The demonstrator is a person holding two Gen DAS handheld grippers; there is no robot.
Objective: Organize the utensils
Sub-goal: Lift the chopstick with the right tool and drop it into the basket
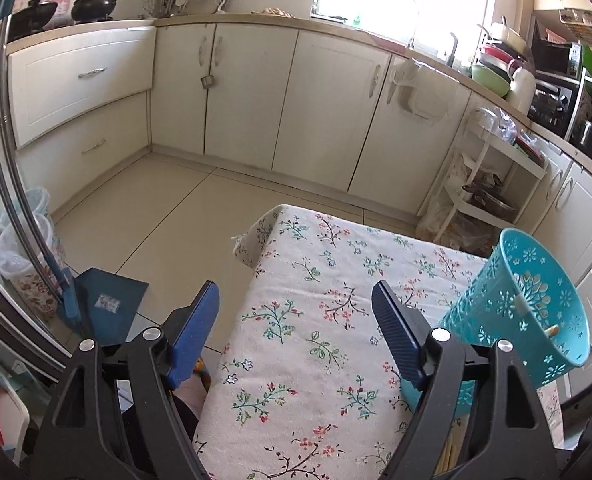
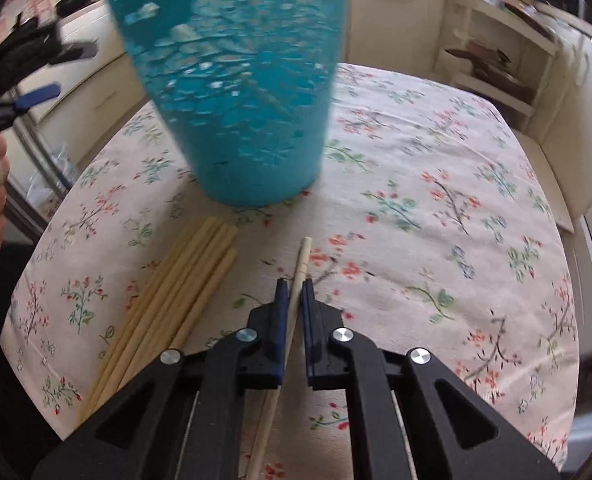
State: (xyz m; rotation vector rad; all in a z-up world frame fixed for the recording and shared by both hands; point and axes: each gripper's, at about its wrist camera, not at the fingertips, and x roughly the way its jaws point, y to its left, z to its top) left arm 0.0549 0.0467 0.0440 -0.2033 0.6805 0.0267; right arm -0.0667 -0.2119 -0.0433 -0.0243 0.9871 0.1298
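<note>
A teal perforated utensil holder (image 2: pixel 235 92) stands on the floral tablecloth (image 2: pixel 436 208); it also shows in the left wrist view (image 1: pixel 524 308), with at least one chopstick inside. My right gripper (image 2: pixel 293 284) is shut on a single pale chopstick (image 2: pixel 300 260), whose tip points toward the holder's base. A bundle of several pale chopsticks (image 2: pixel 175 300) lies on the cloth to the left of that gripper. My left gripper (image 1: pixel 296 300) is open and empty, above the table's left part, left of the holder.
The small table (image 1: pixel 296 360) stands in a kitchen with cream cabinets (image 1: pixel 255 92) beyond. A white shelf rack (image 1: pixel 484 184) stands at the far right. A blue dustpan (image 1: pixel 103 304) and bins (image 1: pixel 23 256) sit on the floor at left.
</note>
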